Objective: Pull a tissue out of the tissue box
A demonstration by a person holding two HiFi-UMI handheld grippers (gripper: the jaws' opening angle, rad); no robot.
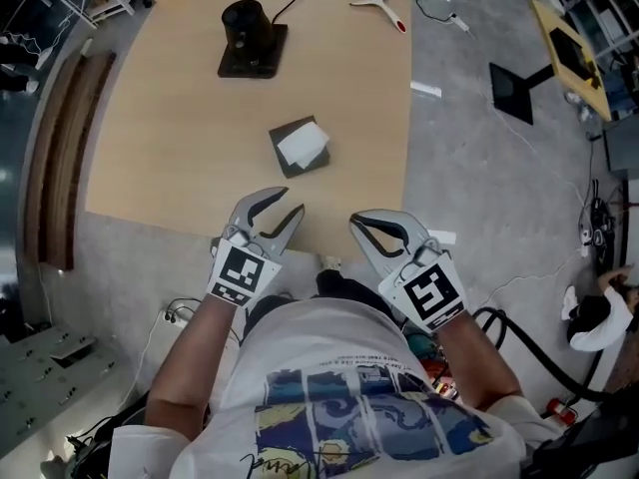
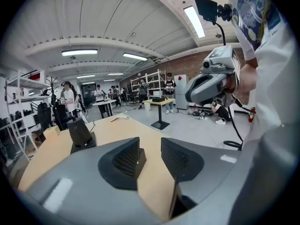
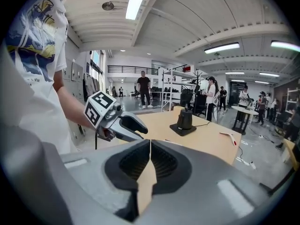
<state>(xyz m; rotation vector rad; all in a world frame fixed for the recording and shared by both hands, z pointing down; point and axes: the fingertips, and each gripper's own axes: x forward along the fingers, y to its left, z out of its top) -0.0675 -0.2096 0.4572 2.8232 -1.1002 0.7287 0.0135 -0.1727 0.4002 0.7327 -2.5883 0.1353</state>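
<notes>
A dark grey tissue box (image 1: 298,148) with a white tissue sticking out of its top lies near the middle of the wooden table (image 1: 170,138). Both grippers hover over the table's near edge, short of the box. My left gripper (image 1: 284,208) is open, its jaws apart with nothing between them (image 2: 150,154). Beside it on the right, my right gripper (image 1: 353,222) is shut and empty, its pads touching (image 3: 150,146). Neither gripper view shows the box. Each gripper view shows the other gripper: the right gripper (image 2: 207,84) and the left gripper (image 3: 123,126).
A black stand (image 1: 250,36) on a dark plate with a cable sits at the table's far side, and a white tool with a red tip (image 1: 381,6) lies at the far right corner. Wooden planks (image 1: 62,158) lie on the floor at the left, a floor stand (image 1: 514,86) at the right.
</notes>
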